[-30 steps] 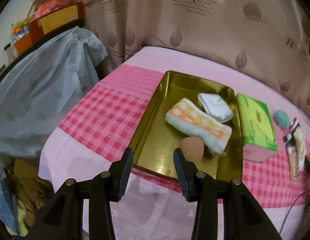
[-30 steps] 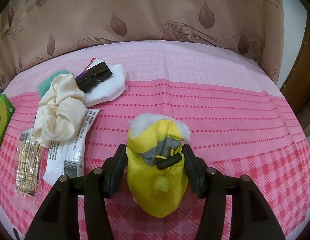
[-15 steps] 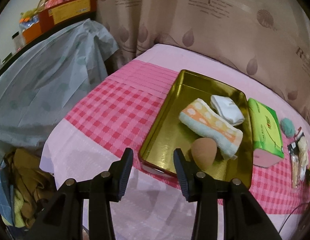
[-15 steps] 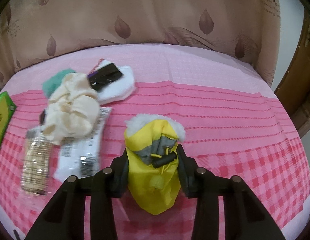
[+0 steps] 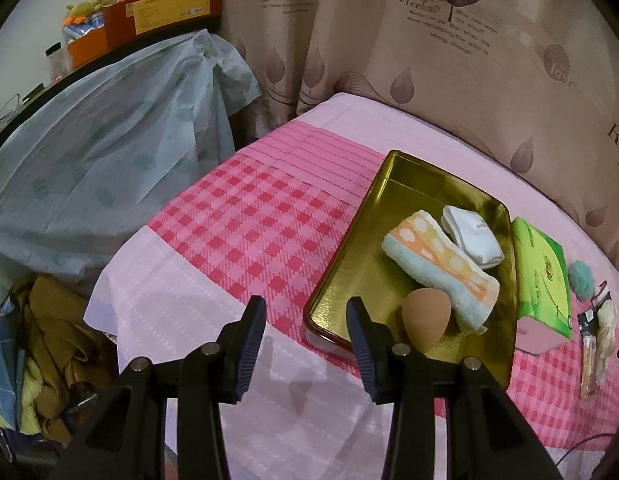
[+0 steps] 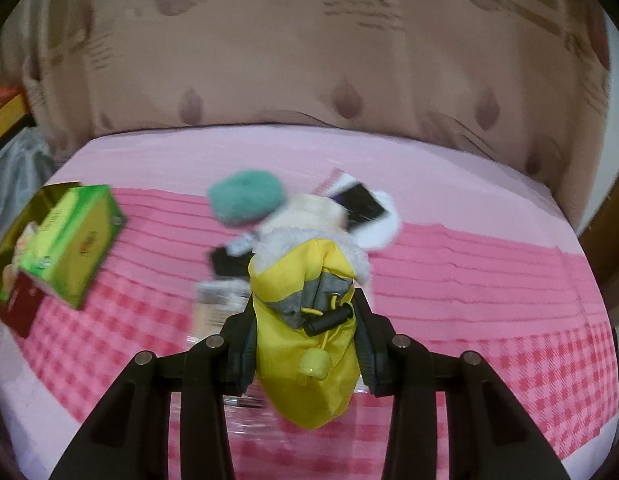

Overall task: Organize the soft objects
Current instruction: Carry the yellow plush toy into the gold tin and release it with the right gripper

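Pink checked bedcover (image 5: 245, 220) against leaf-print curtain (image 5: 449, 60), gold tray (image 5: 349, 280) aboard.

Both wrist views look steeply down along their fingers at the bed; both show the green box (image 5: 543, 280) (image 6: 71, 240).

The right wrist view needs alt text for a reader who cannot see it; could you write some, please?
The right gripper clamps a yellow fleece-lined pouch above a pink checked tablecloth. Behind lie a green tissue box, a teal puff and blurred small items.
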`<state>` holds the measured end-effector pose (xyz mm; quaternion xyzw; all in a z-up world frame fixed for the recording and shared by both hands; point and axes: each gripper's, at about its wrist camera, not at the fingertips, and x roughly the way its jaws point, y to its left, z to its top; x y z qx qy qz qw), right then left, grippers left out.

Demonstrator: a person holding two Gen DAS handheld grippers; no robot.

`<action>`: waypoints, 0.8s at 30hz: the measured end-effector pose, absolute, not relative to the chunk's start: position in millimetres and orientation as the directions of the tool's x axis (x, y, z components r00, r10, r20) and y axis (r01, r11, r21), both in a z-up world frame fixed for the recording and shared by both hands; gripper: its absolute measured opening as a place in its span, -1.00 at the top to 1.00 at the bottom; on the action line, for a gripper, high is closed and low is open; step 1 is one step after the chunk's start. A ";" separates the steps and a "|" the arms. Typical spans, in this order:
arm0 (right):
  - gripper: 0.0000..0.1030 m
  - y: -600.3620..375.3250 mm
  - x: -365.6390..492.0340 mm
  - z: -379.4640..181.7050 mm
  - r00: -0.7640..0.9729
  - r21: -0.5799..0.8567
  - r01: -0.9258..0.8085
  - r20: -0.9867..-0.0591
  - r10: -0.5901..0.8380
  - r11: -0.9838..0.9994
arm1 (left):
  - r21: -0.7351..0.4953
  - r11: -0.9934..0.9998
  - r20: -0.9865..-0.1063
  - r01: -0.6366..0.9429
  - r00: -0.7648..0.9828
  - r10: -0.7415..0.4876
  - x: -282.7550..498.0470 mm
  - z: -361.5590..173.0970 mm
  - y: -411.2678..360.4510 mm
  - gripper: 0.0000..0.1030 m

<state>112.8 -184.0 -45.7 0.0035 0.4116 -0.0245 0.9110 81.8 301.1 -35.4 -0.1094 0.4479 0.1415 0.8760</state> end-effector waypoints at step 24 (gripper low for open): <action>0.27 40.2 117.7 -29.8 0.587 0.054 -0.415 -0.747 0.313 0.908 | -0.103 0.881 -0.814 -0.462 0.548 0.192 74.9 -33.5 327.6 0.17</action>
